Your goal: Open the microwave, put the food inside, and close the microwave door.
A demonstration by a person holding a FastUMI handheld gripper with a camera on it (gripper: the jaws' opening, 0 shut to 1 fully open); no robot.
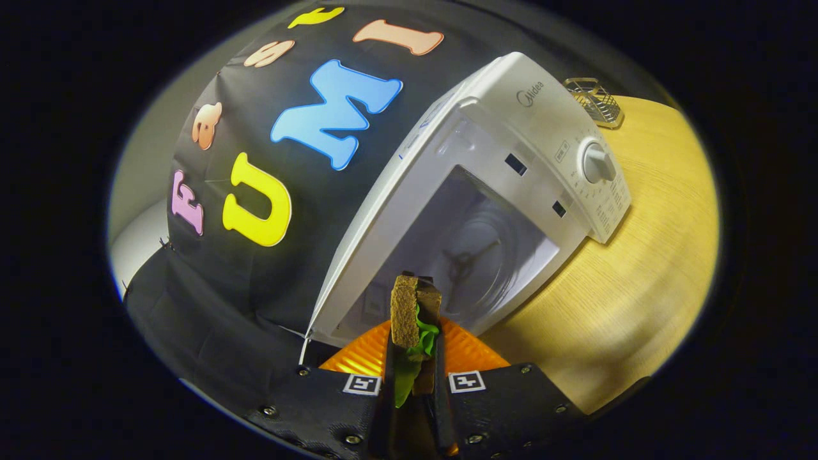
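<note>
Sandwich (brown bread, green lettuce) stands on edge, pinched between both fingers of the gripper, bread slices flat against the pads so the filling stays in. It's raised above an orange ridged plate just under the fingers, right ahead of the microwave. Door is swung wide to the left, leaving the cavity clear straight ahead, turntable visible inside. Opening looks done; insertion is likely next, door closing remains. Microwave sits on the wooden counter, with a wire rack behind it. View is tilted since the gripper is rolled.
</note>
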